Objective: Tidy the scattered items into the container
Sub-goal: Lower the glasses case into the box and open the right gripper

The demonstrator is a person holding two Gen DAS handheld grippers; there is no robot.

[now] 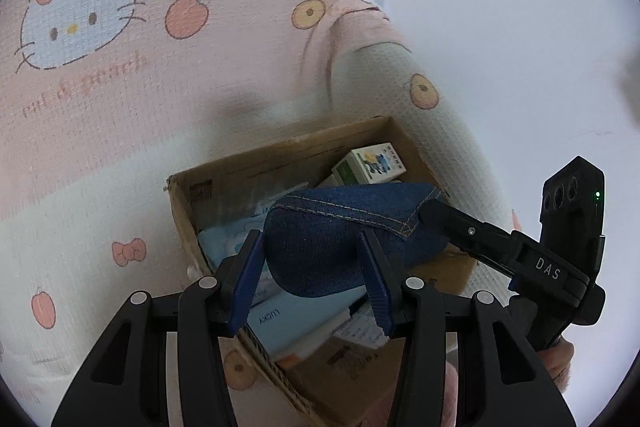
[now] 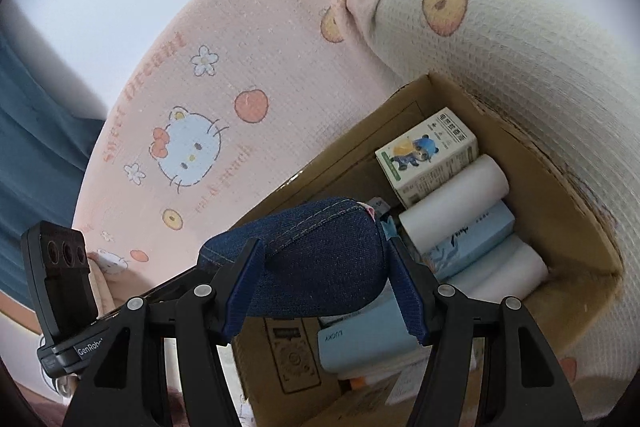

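Note:
A dark blue denim pouch (image 1: pixel 328 239) hangs just above an open cardboard box (image 1: pixel 248 179). My left gripper (image 1: pixel 312 279) is shut on one end of it, both blue pads pressing into the cloth. My right gripper (image 2: pixel 326 287) is shut on the other end of the pouch (image 2: pixel 320 251), jaws spread wide around it. In the left wrist view one of the right gripper's fingers (image 1: pixel 460 223) reaches the pouch's stitched corner. The box (image 2: pixel 540 187) holds a small bear-printed carton (image 2: pixel 428 159), white rolls (image 2: pixel 456 195), a pale blue pack (image 2: pixel 468 239) and a pale blue "LUCKY" box (image 2: pixel 360 343).
The box rests on a pink and cream waffle blanket (image 1: pixel 120 107) printed with cartoon cats and peaches, which rises in a fold (image 2: pixel 500 39) behind it. A blue curtain (image 2: pixel 32 115) hangs at the far left. A hand (image 1: pixel 560 359) grips the right tool.

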